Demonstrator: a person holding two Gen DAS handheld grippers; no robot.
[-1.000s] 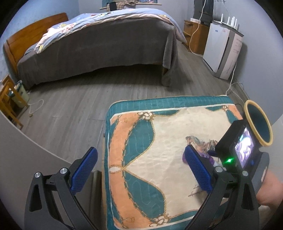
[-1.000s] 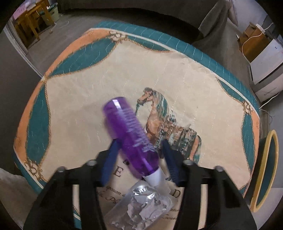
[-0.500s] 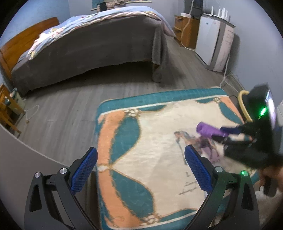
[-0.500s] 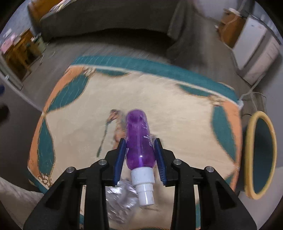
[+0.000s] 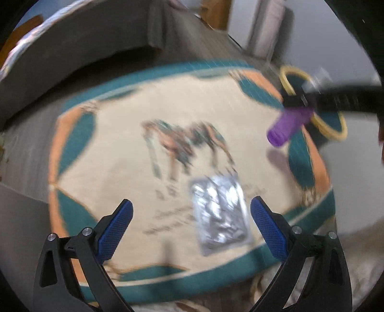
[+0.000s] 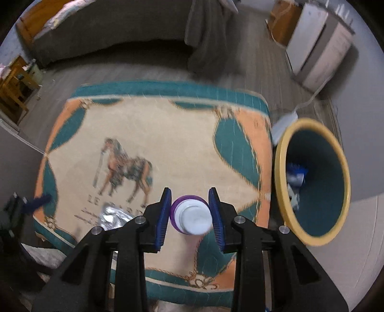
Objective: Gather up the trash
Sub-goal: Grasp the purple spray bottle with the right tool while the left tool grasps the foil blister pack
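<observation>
My right gripper point(image 6: 190, 212) is shut on a purple bottle point(image 6: 192, 217) with a white cap, held above the patterned cloth's right part, left of the bin. In the left wrist view the purple bottle point(image 5: 289, 126) sticks out of the right gripper point(image 5: 302, 105) in front of the bin point(image 5: 333, 134). A crumpled clear plastic packet point(image 5: 219, 211) lies on the cloth, just ahead of my open left gripper point(image 5: 190, 229), nearer its right finger. The packet point(image 6: 115, 217) also shows at the cloth's near left edge. The teal bin with a yellow rim point(image 6: 312, 182) holds some scraps.
The horse-patterned cloth point(image 6: 168, 144) covers a low table. A bed with a grey blanket point(image 6: 115, 31) stands behind it. A white appliance point(image 6: 319, 48) and a wooden cabinet point(image 6: 280, 21) are at the back right, a wooden chair point(image 6: 14, 88) at the left.
The right gripper closed on the purple bottle, lifted it off the cloth and carried it toward the bin. The left gripper tipped down and came over the plastic packet.
</observation>
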